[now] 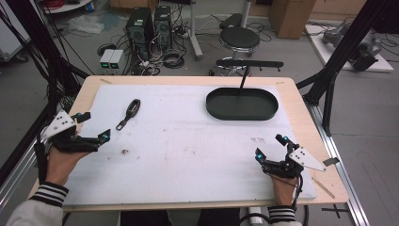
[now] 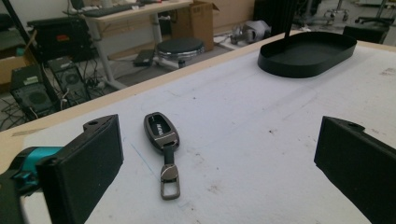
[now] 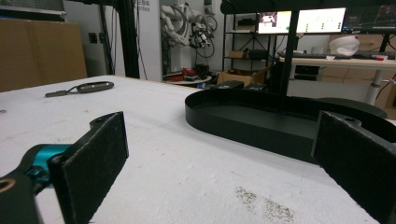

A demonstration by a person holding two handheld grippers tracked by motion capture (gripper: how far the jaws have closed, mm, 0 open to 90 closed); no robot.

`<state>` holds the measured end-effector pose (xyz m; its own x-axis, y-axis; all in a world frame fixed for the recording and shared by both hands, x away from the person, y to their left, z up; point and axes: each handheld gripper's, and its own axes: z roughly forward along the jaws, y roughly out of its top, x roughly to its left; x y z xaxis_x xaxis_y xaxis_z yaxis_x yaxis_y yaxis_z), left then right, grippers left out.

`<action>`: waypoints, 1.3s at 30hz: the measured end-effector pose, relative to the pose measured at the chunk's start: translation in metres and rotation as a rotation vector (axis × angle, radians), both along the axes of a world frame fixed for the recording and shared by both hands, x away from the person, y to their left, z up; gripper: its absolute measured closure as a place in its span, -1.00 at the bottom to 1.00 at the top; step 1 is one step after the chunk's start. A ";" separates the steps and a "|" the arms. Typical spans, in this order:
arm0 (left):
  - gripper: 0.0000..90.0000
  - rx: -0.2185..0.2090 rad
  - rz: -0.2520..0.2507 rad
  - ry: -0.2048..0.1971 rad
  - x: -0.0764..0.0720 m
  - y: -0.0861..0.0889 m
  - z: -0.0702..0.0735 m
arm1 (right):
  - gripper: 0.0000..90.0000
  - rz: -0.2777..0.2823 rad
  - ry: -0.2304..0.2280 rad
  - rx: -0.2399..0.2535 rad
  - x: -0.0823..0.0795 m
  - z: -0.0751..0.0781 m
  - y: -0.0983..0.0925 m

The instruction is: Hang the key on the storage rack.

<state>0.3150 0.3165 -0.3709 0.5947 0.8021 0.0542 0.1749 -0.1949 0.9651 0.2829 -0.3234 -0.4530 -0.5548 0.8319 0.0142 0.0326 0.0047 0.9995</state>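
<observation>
Your left gripper [image 1: 95, 126] lies low near the car key [image 1: 130, 113], jaws wide apart, and your right gripper [image 1: 270, 146] rests open too.

You are working in a robotics lab, not a home or shop. Beyond the far edge of your worktop [image 1: 301, 108], two computer towers [image 1: 149, 26] stand on the grey floor amid tangled cables [image 1: 171, 59], with small grey power units [image 1: 111, 58] beside them. A black round stool [image 1: 240, 37] sits near cardboard boxes [image 1: 291, 16]. Black metal frame struts [image 1: 350, 42] rise at both sides of the worktop. In the right gripper view you face lit monitors [image 3: 322, 19] on a height-adjustable desk [image 3: 345, 59], shelving, and a white robot arm [image 3: 187, 21] against the wall. The left gripper view shows another desk with a keyboard [image 2: 107, 9].
</observation>
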 end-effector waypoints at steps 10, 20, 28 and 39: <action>-0.96 0.080 -0.009 0.113 0.039 -0.008 0.011 | -0.94 0.000 -0.003 0.002 0.000 0.000 0.000; -0.96 0.193 0.020 0.237 0.075 -0.014 0.009 | -0.94 0.001 -0.005 0.000 0.000 0.000 0.000; -0.96 0.278 0.013 0.337 0.103 -0.029 0.011 | -0.94 0.001 -0.002 0.002 0.000 0.000 0.000; -0.96 0.345 0.048 0.448 0.134 -0.040 0.001 | -0.94 0.000 -0.007 0.003 0.000 0.000 -0.001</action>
<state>0.4486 0.2768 -0.3696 0.5833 0.8093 0.0692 0.5689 -0.4678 0.6764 0.2833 -0.3244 -0.4531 -0.5548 0.8319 0.0123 0.0255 0.0022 0.9997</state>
